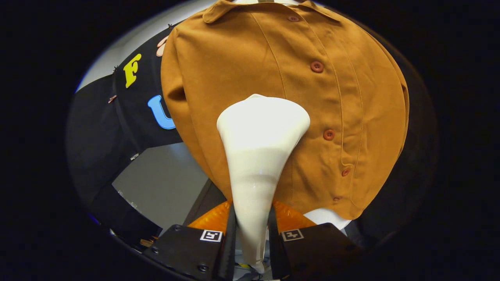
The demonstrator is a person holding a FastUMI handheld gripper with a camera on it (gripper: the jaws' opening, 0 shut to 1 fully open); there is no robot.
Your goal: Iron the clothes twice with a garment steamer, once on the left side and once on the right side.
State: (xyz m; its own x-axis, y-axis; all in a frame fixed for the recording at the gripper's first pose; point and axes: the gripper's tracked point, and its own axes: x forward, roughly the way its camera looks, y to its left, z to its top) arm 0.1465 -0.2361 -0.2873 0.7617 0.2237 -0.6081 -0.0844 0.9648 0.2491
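hand-held gripper (252, 234) clamps white steamer (259, 144); brown shirt (242, 58) just beyond.

Glossy smooth plastic steamer (259, 156) held in the tool (252, 234) against a matt woven cloth shirt (242, 62).

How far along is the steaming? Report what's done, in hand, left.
Done: the gripper is shut on the white steamer, both fingers clamping its handle. In hand: its head faces the brown shirt, beside the button line. Left: the picture cannot show whether either side's pass is complete.
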